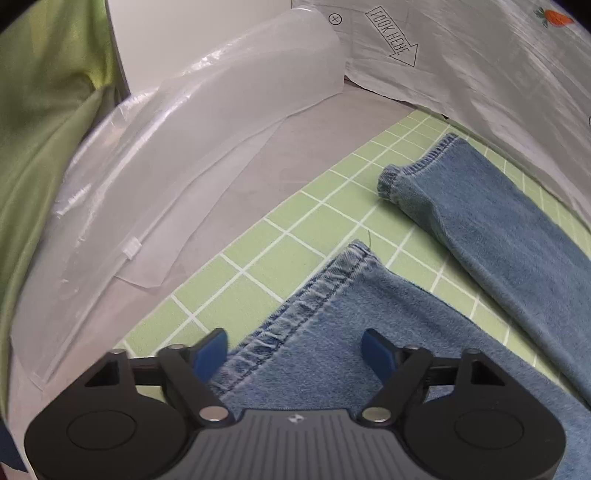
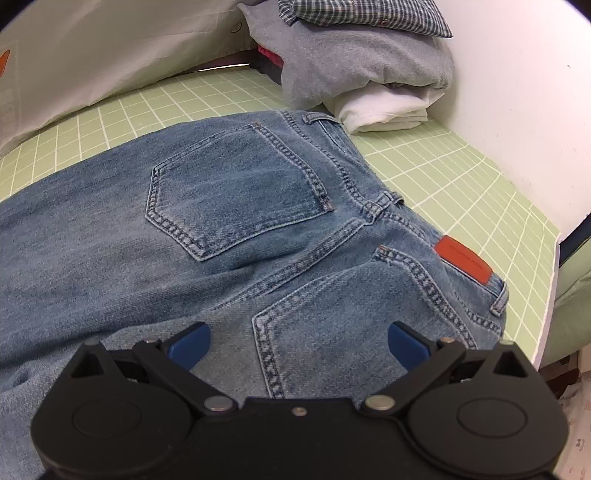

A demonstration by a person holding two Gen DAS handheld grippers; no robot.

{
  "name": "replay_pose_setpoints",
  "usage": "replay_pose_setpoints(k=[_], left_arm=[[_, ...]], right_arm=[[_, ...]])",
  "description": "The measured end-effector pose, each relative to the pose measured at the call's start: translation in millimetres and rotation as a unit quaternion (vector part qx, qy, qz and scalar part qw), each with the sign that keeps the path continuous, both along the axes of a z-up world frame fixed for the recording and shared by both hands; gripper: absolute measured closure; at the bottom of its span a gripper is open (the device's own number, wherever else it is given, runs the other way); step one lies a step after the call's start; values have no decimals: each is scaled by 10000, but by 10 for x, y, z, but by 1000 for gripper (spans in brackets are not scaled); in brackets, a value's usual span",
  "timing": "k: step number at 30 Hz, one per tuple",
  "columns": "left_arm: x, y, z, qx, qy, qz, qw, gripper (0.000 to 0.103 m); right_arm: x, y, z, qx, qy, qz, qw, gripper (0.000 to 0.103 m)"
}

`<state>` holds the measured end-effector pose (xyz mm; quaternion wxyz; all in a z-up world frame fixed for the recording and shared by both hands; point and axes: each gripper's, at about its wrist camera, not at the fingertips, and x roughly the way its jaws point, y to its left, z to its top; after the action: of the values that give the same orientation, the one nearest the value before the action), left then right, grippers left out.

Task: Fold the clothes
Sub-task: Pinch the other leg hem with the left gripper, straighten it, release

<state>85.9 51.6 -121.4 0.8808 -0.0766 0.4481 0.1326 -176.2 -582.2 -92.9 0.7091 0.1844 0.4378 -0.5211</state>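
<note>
A pair of blue jeans (image 2: 236, 221) lies spread flat, back side up, on a surface covered by a green mat with a white grid (image 2: 461, 177).

In the right wrist view, the right claw (image 2: 297, 341) hangs just above the seat of the jeans, its blue fingers (image 2: 190, 341) wide apart and gripping nothing. Two back pockets and an orange waistband patch (image 2: 466, 263) are visible. Behind the waistband, against a white wall (image 2: 517, 92), sits a stack of folded clothes — a checked shirt (image 2: 362, 14) on top, a grey garment (image 2: 362, 62) under it, and a white one (image 2: 388, 107) at the bottom.

In the left wrist view, the left claw (image 1: 295, 350) is above the hem end of the nearer trouser leg (image 1: 332, 325), its fingers also spread apart with nothing between them. The other leg (image 1: 498, 229) lies well apart to the right, its cuff slightly bunched. To the left of the mat rests a clear plastic bag (image 1: 184, 155) with a zip slider — beyond it, green fabric (image 1: 44, 110). At the back is a white sheet (image 1: 480, 55) printed with an arrow and a small carrot.
</note>
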Motion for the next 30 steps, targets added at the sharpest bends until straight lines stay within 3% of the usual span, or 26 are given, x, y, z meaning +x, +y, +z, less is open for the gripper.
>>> replay_pose_setpoints(k=[1, 2, 5, 8, 10, 15, 18, 20, 23, 26, 30], left_arm=[[-18, -15, 12, 12, -66, 14, 10000, 82], [-19, -33, 21, -58, -69, -19, 10000, 89], [-2, -92, 39, 173, -14, 44, 9998, 90], [-7, 69, 62, 263, 27, 482, 9985, 90], [-10, 230, 62, 12, -37, 705, 9975, 90], [32, 282, 100, -27, 52, 790, 9969, 88], [4, 273, 172, -219, 2, 850, 9961, 76], [-53, 208, 251, -366, -111, 708, 9968, 48], [-170, 42, 380, -588, -306, 386, 9971, 17], [-287, -124, 509, -809, -501, 64, 9954, 7], [-472, -508, 519, -956, -321, -292, 9945, 5]], right_arm=[[0, -2, -4, 11, 9, 1, 10000, 0], [8, 7, -10, 5, 42, 26, 10000, 0], [37, 36, -26, 11, 115, 125, 9999, 0], [39, 58, -17, 6, 103, 196, 9998, 0], [5, 58, 14, -31, 42, 173, 9998, 0], [-155, -22, 19, 102, -253, -115, 9996, 0], [-271, -30, 52, 86, -455, -218, 9987, 0], [-372, -38, 86, 80, -634, -296, 9975, 0], [-598, -53, 139, 122, -1001, -478, 9938, 0], [-884, -54, 191, 189, -1477, -573, 9872, 0], [-1303, -69, 211, 394, -2065, -785, 9745, 0]])
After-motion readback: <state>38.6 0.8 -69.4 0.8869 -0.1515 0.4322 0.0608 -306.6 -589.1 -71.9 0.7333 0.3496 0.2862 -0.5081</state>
